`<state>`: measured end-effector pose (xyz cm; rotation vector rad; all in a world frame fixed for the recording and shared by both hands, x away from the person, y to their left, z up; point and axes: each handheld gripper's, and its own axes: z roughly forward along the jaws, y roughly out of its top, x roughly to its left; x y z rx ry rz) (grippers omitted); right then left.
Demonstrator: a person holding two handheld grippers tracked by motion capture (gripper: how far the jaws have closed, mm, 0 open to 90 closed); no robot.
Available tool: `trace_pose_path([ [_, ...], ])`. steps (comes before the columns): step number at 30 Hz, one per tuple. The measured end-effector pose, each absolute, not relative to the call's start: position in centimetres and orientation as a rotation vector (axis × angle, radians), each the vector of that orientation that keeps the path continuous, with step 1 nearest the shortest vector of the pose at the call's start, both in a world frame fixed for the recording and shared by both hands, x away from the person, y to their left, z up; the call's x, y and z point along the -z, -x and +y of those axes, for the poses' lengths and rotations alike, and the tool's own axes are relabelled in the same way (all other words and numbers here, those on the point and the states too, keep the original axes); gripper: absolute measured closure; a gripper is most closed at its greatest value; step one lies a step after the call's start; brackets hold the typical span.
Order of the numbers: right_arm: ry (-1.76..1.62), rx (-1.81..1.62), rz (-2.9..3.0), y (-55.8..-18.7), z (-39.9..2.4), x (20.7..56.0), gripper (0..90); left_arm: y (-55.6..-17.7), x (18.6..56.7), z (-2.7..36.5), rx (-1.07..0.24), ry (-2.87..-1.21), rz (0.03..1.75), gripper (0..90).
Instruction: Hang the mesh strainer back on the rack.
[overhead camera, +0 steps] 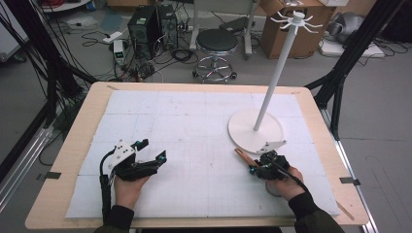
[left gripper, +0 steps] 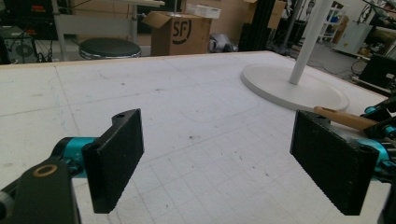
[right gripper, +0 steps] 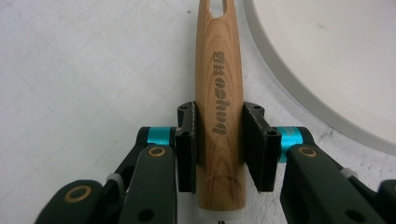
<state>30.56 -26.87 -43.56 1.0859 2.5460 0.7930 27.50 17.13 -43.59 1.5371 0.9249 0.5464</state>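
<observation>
Our right hand-held gripper (right gripper: 219,144) has its two black jaws clamped on a wooden handle (right gripper: 219,93), one pad on each side of it. The handle runs straight ahead from the jaws, its slotted end farthest from us, low over the white mat of the counter (overhead camera: 194,126). Just ahead and to one side of that gripper lies the round base of a white stand (overhead camera: 255,130), whose pole rises to a ring of hooks. Well apart from it, our left hand-held gripper (overhead camera: 151,151) rests near the counter with its jaws spread wide, nothing between them.
</observation>
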Motion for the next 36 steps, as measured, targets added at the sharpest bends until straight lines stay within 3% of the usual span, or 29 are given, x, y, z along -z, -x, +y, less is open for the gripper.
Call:
trace_pose_path([
  [36,-1.082,-1.505,2.072,-29.3,-30.4,39.3,68.2,-27.5,43.6,17.1,-0.549,-1.539,0.925,18.2],
])
